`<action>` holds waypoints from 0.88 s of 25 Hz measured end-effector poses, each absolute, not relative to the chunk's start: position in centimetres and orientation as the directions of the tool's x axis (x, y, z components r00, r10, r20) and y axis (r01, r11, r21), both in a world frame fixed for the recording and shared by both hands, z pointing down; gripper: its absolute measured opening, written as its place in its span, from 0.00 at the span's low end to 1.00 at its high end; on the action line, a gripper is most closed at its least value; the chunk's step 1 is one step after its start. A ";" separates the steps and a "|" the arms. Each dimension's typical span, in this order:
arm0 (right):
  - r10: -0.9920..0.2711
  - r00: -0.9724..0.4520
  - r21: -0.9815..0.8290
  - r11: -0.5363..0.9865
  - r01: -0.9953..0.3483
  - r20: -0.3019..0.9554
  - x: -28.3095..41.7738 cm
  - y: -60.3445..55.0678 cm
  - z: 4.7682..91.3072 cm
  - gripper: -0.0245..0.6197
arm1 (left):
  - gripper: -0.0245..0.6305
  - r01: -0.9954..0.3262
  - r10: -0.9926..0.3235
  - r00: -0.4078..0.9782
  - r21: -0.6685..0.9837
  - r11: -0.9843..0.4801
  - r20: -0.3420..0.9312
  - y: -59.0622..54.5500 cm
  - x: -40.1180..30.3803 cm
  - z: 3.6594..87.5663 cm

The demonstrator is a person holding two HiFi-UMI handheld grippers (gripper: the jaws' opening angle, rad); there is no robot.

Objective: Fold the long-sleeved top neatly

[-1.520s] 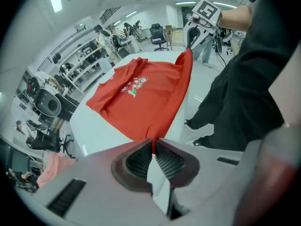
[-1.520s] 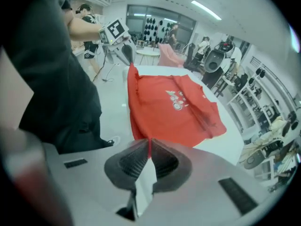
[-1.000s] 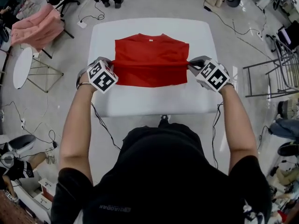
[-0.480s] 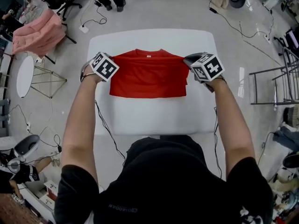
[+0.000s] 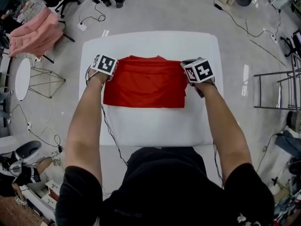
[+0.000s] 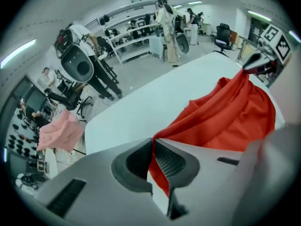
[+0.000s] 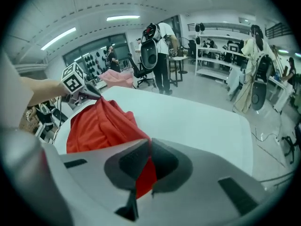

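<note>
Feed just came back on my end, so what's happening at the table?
A person is folding a red top on the white table. The left gripper and right gripper are each shut on a far corner of the cloth, holding that edge slightly raised. The rest lies as a flat rectangle.

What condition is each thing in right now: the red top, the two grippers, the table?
top: folded over on itself, lying on the table, far corners pinched.
left gripper: shut on the top.
right gripper: shut on the top.
table: white, bearing the top.
</note>
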State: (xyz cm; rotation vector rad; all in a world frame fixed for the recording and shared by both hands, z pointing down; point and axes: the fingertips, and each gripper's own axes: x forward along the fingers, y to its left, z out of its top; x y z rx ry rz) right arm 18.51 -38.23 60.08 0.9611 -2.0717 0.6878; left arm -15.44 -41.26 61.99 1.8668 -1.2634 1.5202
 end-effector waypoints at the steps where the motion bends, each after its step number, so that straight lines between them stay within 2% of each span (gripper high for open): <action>1: -0.403 -0.447 -0.170 0.562 -0.810 0.798 18.6 -38.4 60.5 0.07 | 0.07 -0.862 -0.375 -0.010 -0.198 -0.467 0.927 -41.4 -15.6 62.3; 5: -0.386 -0.437 -0.170 0.560 -0.811 0.812 18.9 -38.9 61.8 0.07 | 0.07 -0.910 -0.348 -0.011 -0.154 -0.385 0.937 -41.7 -16.1 63.5; 9: -0.395 -0.434 -0.119 0.613 -0.781 0.809 19.0 -39.5 61.5 0.11 | 0.07 -0.912 -0.360 -0.030 -0.173 -0.371 0.933 -42.1 -15.4 63.6; 12: -0.418 -0.446 -0.105 0.626 -0.772 0.792 19.0 -39.5 60.6 0.16 | 0.16 -0.888 -0.408 -0.043 -0.221 -0.402 0.912 -42.4 -15.5 62.1; 15: -0.441 -0.461 -0.106 0.624 -0.774 0.770 19.2 -39.2 59.7 0.18 | 0.18 -0.871 -0.446 -0.034 -0.246 -0.426 0.894 -42.3 -15.7 59.9; 17: -0.471 -0.450 -0.092 0.607 -0.790 0.758 19.7 -39.1 59.0 0.11 | 0.18 -0.869 -0.476 -0.026 -0.255 -0.423 0.879 -42.1 -15.7 58.0; 22: -0.531 -0.443 -0.080 0.572 -0.816 0.722 20.3 -38.1 57.3 0.08 | 0.18 -0.867 -0.549 0.007 -0.268 -0.419 0.836 -40.7 -15.4 54.4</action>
